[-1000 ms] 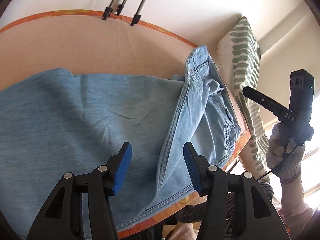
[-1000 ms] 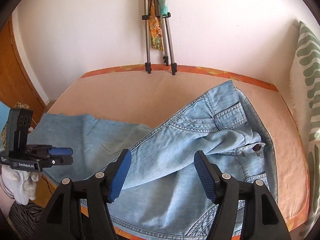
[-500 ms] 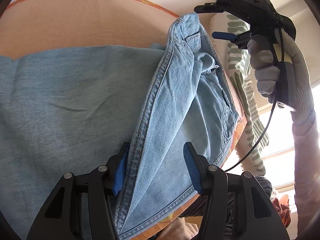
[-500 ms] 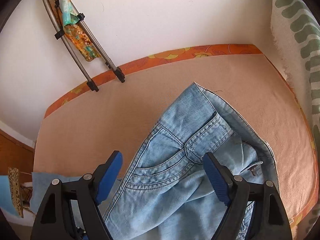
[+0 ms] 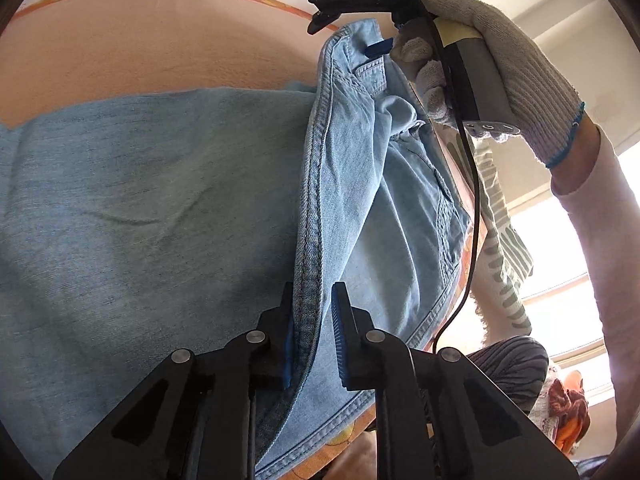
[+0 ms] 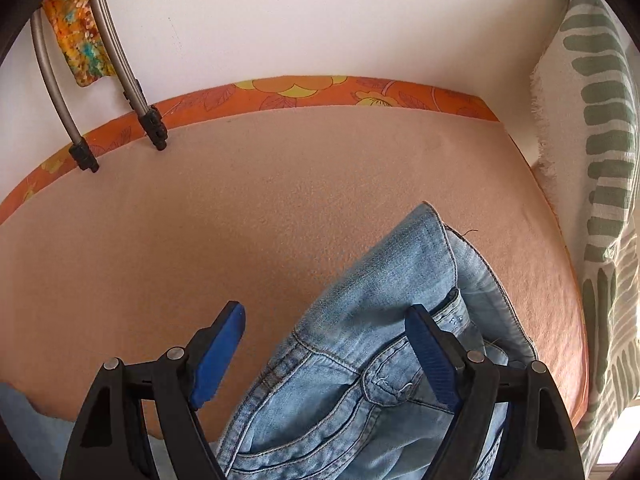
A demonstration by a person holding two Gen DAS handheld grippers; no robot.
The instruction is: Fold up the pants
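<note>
Now | pants on peach bed, white wall | L fingers just pinched seam | R fingers wide, empty

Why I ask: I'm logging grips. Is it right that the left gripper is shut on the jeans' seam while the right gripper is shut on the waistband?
Not quite. The left gripper is shut on the seam of the jeans, having just closed. But the right gripper is open: the right wrist view shows its jaws standing wide apart over the waistband, not pressing it.
</note>
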